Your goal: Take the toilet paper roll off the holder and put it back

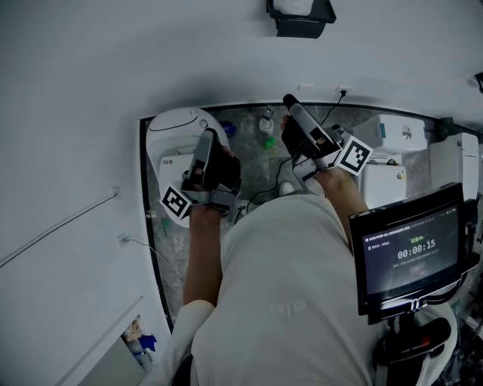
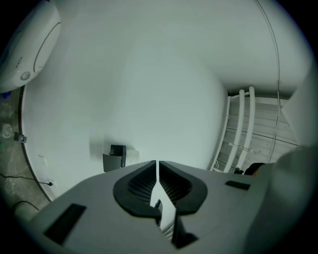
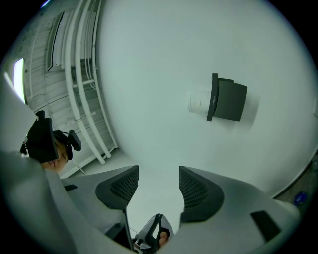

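Room: a white wall [image 1: 113,90] fills the head view from 9 through 12 to 2 o'clock. A grey marbled floor [image 1: 249,143] shows below it, near the centre.
Person: a torso in a pale top [image 1: 287,301] occupies 6 o'clock, with both forearms reaching up toward 12.
Toilet: a white toilet [image 1: 177,132] stands on the floor at 10 o'clock, just beside the left forearm.
Screen: a dark screen [image 1: 411,256] with a timer readout sits at 4 o'clock.
Pipes: white vertical pipes [image 3: 87,99] run along the wall at 10 o'clock in the right gripper view. They appear at 3 o'clock in the left gripper view.
Left gripper: the left gripper [image 1: 205,139] is held over the toilet's edge. Its own view shows the jaws pressed together, tip at [image 2: 157,166], with nothing between them.
Right gripper: the right gripper [image 1: 290,102] is raised at 1 o'clock of centre, pointing at the wall. Its jaws stand apart [image 3: 159,181] with only bare wall seen through the gap.
Holder: a dark wall-mounted holder [image 1: 300,16] sits at 12 o'clock in the head view, well apart from both grippers. It lies at 2 o'clock in the right gripper view [image 3: 227,99] and 8 o'clock in the left gripper view [image 2: 113,158].
Toilet paper roll: the white toilet paper roll [image 3: 198,101] is on the holder, protruding from its 9 o'clock side in the right gripper view. Neither gripper touches it.
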`<move>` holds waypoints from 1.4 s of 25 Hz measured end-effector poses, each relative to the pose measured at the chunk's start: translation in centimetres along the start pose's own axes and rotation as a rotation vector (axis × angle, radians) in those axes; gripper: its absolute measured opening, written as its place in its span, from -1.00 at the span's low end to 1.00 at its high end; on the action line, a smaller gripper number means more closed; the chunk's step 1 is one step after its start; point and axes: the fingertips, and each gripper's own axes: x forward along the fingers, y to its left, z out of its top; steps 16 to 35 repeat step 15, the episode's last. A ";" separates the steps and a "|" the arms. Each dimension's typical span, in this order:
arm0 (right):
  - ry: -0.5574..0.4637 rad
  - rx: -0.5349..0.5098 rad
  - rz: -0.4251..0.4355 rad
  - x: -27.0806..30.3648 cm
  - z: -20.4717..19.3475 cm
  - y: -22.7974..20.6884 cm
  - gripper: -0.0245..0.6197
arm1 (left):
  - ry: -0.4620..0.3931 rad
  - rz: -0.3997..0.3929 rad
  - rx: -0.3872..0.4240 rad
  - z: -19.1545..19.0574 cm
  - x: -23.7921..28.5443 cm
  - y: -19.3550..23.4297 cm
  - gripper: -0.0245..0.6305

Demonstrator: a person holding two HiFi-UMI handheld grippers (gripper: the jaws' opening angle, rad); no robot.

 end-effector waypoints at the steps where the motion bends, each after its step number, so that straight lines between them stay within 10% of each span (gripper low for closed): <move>1: 0.000 0.001 -0.001 0.0 0.0 0.0 -0.09 | 0.000 0.000 0.001 0.0 0.0 0.0 -0.91; 35: -0.004 0.002 -0.011 -0.1 0.1 -0.2 -0.09 | 0.001 -0.005 -0.002 0.0 0.2 -0.1 -0.91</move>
